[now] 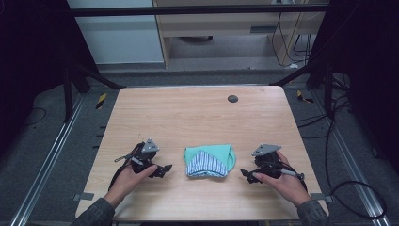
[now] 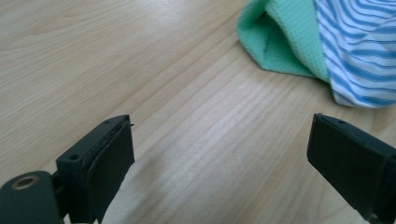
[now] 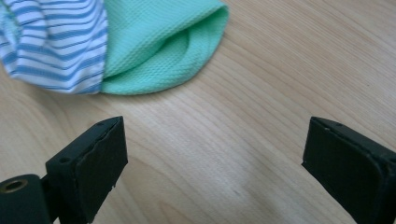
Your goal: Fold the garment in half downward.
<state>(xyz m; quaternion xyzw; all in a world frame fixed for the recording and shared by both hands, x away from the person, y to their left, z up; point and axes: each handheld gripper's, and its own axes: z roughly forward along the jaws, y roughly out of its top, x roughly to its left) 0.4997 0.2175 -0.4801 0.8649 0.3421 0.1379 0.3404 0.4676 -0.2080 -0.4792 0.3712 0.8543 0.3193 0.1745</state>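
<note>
A folded cloth, mint green with a blue-and-white striped part, lies near the front middle of the wooden table. My left gripper rests low over the table to the cloth's left, its tips pointing at it, a short gap away. In the left gripper view the jaws stand wide apart over bare wood, open, with the cloth ahead at upper right. My right gripper sits to the cloth's right, also open with nothing between its jaws; the cloth lies ahead at upper left.
A small dark round disc sits near the table's far edge. Black frame bars and cables surround the table on the floor. The person's hands and sleeves come in at the front edge.
</note>
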